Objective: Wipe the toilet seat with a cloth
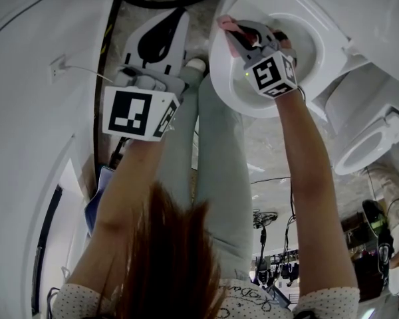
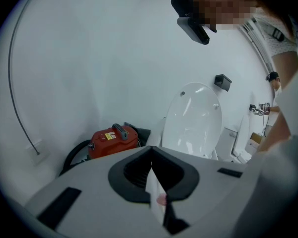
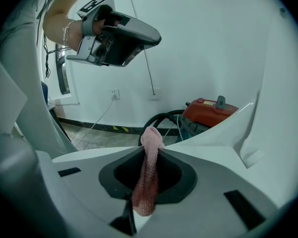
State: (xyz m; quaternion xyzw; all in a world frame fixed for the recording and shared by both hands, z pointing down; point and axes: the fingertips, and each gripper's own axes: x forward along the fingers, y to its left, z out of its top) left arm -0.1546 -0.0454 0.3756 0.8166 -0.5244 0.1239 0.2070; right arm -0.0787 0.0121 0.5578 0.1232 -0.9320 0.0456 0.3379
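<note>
Because the cloth (image 3: 148, 175) is a soft, pink, knitted strip, it is probably light and limp. It should fold to the curve of the rim rather than slide stiffly, and it is best pinched by 1 bunched end so that a free tail is left to drag. That is how it is taken now: in the right gripper view the jaws are closed on the cloth along their length, with a rounded tuft poking past the tips at 12 o'clock. In the head view the right gripper (image 1: 245, 35) sits at about 1 o'clock, over the near-left arc of the toilet seat (image 1: 221, 78). The pink tuft is just beside the rim at the ring's 11 o'clock; whether it touches the seat I cannot tell. The left gripper (image 1: 161, 35) hangs at 11 o'clock, well apart from the bowl, and its own view shows the jaws pressed together with nothing I can make out between them. They point toward the raised lid (image 2: 193, 118) and a red vacuum (image 2: 114, 137).
</note>
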